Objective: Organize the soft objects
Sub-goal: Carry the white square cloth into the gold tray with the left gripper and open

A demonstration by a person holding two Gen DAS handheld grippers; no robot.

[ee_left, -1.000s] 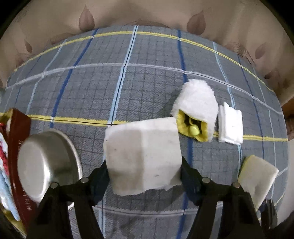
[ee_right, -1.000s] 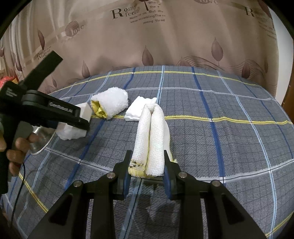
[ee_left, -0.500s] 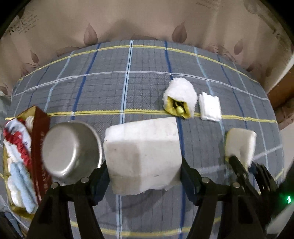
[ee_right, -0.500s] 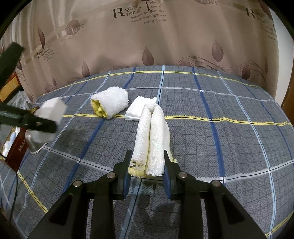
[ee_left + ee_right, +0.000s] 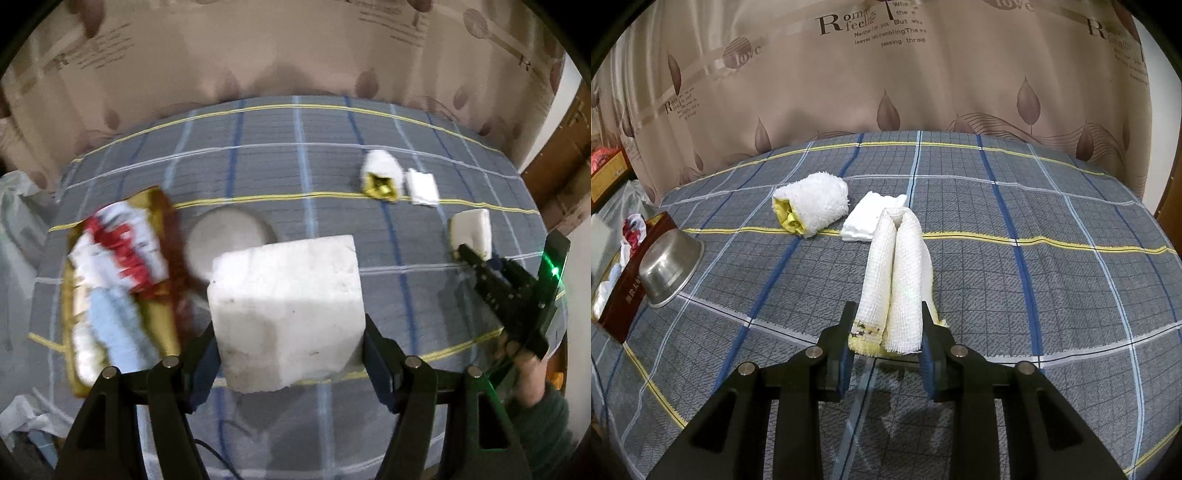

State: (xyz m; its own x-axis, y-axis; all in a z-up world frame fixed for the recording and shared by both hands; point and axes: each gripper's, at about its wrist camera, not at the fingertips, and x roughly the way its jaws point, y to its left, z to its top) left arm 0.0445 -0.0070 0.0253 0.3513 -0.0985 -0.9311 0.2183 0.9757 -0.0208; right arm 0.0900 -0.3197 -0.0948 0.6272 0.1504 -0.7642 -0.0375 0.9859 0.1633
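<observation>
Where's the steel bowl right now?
Left side of the right wrist view: the bowl lies tipped on the plaid cloth, leaning against the red box.

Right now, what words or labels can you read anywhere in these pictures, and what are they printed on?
"Roma feel": large print on the curtain, top centre.
"love": inside a round leaf motif on the curtain, upper left.
"leaves", "trembling", "passing through": small lines beside "Roma feel"; the rest is too small to read.
Gold characters on the dark red box: too small to read.
</observation>
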